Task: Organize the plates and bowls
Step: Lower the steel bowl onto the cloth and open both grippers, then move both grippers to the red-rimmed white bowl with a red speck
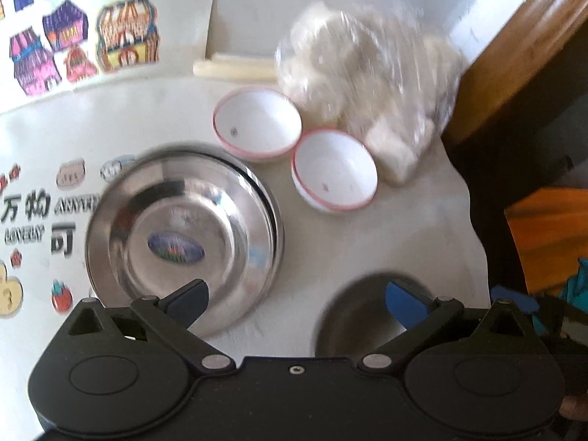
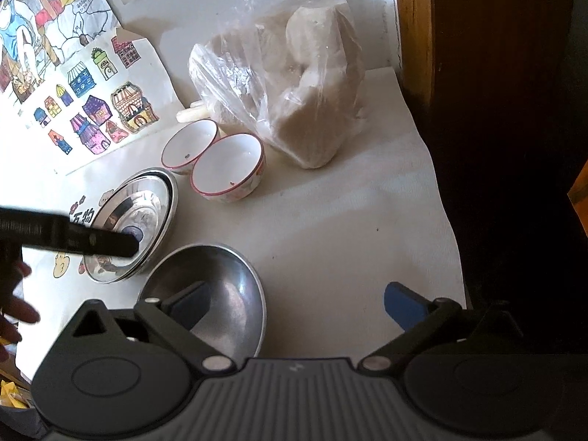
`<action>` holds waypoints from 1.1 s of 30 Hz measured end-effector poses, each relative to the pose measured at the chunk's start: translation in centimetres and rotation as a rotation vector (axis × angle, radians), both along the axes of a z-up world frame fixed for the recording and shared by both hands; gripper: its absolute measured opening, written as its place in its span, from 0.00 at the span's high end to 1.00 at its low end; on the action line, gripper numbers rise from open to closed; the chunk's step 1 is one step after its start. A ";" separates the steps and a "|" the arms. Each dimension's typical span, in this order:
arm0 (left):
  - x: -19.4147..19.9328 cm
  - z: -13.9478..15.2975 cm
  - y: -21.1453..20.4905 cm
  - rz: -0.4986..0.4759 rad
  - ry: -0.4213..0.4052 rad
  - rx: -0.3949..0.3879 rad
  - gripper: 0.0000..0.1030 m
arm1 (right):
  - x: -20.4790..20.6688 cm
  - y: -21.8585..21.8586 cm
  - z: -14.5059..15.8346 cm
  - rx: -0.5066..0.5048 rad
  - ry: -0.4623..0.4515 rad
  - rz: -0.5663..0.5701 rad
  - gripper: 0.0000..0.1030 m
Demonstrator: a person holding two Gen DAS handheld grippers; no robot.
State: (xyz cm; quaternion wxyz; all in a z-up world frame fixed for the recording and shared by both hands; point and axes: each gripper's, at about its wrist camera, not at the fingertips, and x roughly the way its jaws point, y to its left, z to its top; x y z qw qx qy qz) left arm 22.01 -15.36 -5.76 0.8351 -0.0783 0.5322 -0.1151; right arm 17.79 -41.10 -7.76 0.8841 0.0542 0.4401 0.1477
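A stack of steel plates lies on the white table. A single steel bowl sits to its right, nearer me. Two white bowls with red rims stand side by side behind them; they also show in the right wrist view. My left gripper is open and empty, above the gap between the plates and the steel bowl; it shows as a dark bar over the plates in the right wrist view. My right gripper is open and empty, its left finger over the steel bowl.
A clear plastic bag of pale lumps sits behind the white bowls. Pale sticks lie by the wall. Sticker sheets cover the table's left. A wooden frame and the table's edge are on the right.
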 end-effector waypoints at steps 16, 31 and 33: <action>7.5 -0.6 -2.8 0.000 -0.024 0.010 0.01 | 4.4 0.4 -0.2 0.041 -0.053 -0.067 0.00; 10.4 -3.3 -3.6 0.038 0.042 -0.017 0.05 | 8.4 1.2 -1.6 0.079 -0.042 -0.072 0.01; 10.6 -3.5 -3.5 0.037 0.045 -0.019 0.08 | 8.9 1.7 -1.8 0.083 -0.041 -0.067 0.03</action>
